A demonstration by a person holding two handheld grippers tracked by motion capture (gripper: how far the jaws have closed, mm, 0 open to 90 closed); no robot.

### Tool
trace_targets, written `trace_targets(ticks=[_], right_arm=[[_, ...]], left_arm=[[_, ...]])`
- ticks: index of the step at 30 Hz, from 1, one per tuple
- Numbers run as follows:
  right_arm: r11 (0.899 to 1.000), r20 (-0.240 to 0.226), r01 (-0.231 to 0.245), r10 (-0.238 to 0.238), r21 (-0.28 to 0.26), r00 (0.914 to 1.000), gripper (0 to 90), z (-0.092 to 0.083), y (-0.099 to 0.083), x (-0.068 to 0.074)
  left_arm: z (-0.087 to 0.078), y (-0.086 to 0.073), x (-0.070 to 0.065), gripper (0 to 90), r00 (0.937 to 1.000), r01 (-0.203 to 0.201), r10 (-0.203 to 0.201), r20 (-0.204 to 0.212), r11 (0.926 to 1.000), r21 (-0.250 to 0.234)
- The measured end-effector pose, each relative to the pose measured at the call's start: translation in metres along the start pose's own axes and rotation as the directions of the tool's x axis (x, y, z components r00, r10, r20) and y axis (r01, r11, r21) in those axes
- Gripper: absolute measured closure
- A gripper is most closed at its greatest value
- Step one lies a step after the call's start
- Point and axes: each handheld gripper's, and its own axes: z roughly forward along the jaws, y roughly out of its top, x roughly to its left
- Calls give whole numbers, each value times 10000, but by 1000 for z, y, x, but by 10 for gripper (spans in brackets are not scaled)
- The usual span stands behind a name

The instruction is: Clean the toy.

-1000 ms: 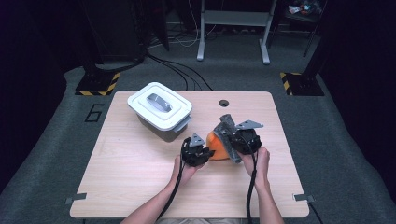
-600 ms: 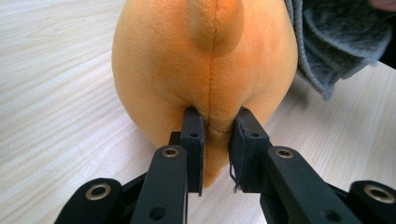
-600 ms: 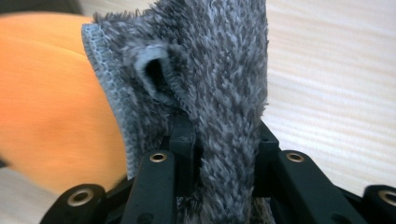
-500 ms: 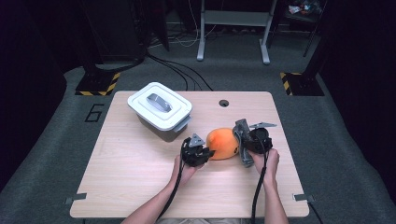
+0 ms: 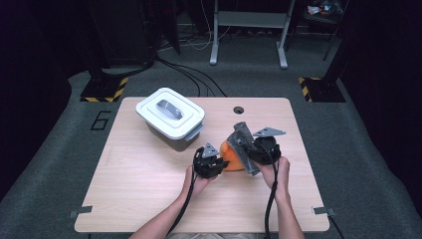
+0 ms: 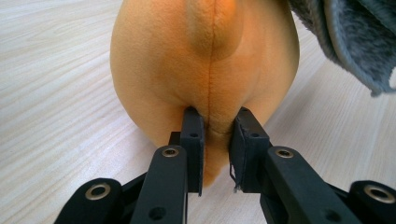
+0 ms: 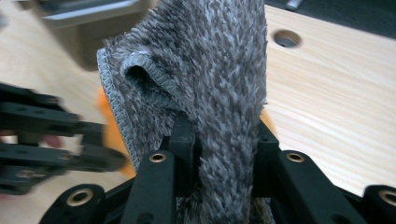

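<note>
An orange plush toy [image 5: 229, 156] lies on the wooden table [image 5: 149, 174] between my two grippers. My left gripper [image 5: 217, 162] is shut on a fold of the plush toy [image 6: 205, 60] along its seam, with its jaws [image 6: 216, 126] pinching the fabric low down. A grey fuzzy cloth [image 5: 243, 140] leans over the toy's right side. My right gripper [image 5: 252, 152] is shut on that cloth [image 7: 215, 60], which stands up between its jaws [image 7: 219, 135]. The cloth's edge [image 6: 355, 37] hangs at the upper right in the left gripper view.
A white lidded container [image 5: 169, 118] with a grey handle stands at the table's back left, close behind the left gripper. A round cable hole [image 5: 238, 110] sits near the far edge. Bare wood lies to the front and left.
Half a second ago the right gripper stood off to the right and the orange toy lay uncovered. It has since come back left, and the cloth covers the toy's right side. The left gripper stayed put.
</note>
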Motion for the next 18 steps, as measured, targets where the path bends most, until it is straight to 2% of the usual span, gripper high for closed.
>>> trace_targets(ticks=[3,5,7,8,9,15,18], right_arm=[[9989,-147,477,-476,46,9988,685,5,6,14],[9982,-163,541,-537,268,9984,684,11,8,23],[9970,-50,706,-705,312,9975,686,14,8,24],[9977,-36,606,-605,316,9982,687,14,8,23],[9978,-33,582,-581,318,9983,687,14,8,21],[9994,401,122,-136,339,9991,687,11,0,3],[9980,539,-429,404,470,9977,687,13,-8,-16]], left_arm=[[0,0,0,764,9999,99,-99,29,9999,-40],[0,0,1,764,10000,23,-23,-37,10000,40],[0,-1,1,764,9999,120,-120,-14,9999,19],[0,-1,1,764,9999,121,-121,-2,9999,23],[0,0,1,764,10000,-8,8,-8,10000,51],[0,0,0,764,10000,45,-45,64,10000,-6],[0,0,0,763,10000,54,-54,82,10000,-4]])
